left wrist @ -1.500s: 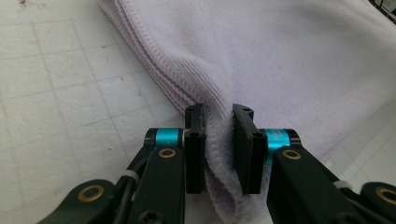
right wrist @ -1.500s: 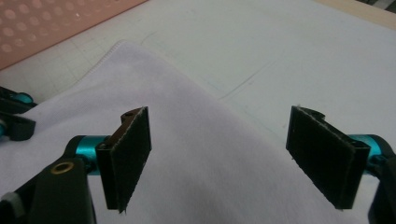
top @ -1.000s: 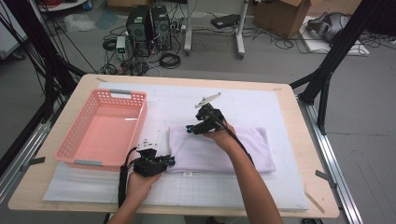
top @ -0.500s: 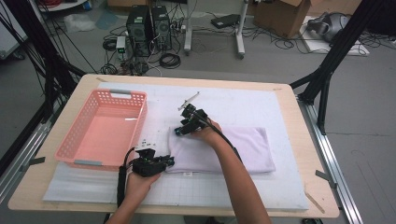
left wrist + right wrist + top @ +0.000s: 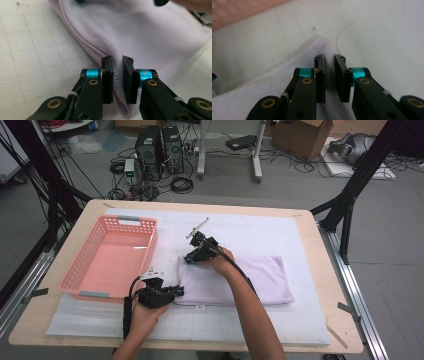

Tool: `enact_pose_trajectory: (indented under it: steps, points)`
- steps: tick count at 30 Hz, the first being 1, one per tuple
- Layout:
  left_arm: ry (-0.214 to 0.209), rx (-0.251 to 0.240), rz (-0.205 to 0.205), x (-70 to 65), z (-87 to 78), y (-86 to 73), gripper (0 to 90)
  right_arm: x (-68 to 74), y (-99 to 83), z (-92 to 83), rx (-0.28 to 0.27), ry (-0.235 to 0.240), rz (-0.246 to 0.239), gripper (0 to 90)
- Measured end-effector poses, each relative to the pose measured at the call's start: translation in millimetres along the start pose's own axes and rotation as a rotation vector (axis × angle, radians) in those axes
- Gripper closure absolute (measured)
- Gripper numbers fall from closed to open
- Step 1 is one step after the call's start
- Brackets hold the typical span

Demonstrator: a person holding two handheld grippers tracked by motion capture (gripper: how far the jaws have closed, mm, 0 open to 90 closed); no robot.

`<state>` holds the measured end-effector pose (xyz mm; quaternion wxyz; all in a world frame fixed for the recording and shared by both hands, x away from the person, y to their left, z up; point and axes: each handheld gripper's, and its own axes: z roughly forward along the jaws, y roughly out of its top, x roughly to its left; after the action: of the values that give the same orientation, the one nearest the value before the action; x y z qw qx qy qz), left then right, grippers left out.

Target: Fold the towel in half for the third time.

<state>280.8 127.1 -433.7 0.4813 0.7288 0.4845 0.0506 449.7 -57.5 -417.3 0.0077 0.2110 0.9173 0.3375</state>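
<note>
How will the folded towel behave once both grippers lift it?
Probably floppy: the towel bunches between the left gripper's fingers. Likely light, since its thin layers lie flat. The free side may sag and unfold, as the right gripper pinches only a corner.

The right tongs (image 5: 191, 258) have been brought leftward from the towel's (image 5: 250, 280) far edge to its far left corner, and their jaws have just been closed on that corner.

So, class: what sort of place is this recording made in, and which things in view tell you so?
Probably a lab or workshop set up for recording. Computer towers and loose cables sit on the bare floor, a black frame surrounds the table, and cardboard boxes stand behind.
</note>
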Motion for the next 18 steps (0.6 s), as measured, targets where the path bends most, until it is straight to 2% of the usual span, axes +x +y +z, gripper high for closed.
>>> enact_pose_trajectory:
  steps: [3,6,8,13,18]
  points:
    - [-0.016,-0.031,0.021,-3.7,-12.3,7.9,80.2,2.3,5.4,-14.2,-0.109,0.04,-0.003,80.3]
    - [-0.047,-0.057,0.023,-6.9,-18.6,17.4,80.2,0.8,6.0,-30.0,-0.179,0.059,0.013,80.3]
    - [-0.059,-0.061,0.035,-11.1,-17.9,22.4,80.2,0.4,5.9,-39.6,-0.208,0.055,0.007,80.3]
    - [-0.115,-0.076,0.029,-21.7,-13.0,33.0,80.2,-1.7,0.3,-61.6,-0.244,0.041,0.011,80.3]
    - [-0.15,-0.067,0.063,-42.3,-2.4,48.6,80.1,-4.6,-7.1,-79.7,-0.283,0.034,0.015,80.3]
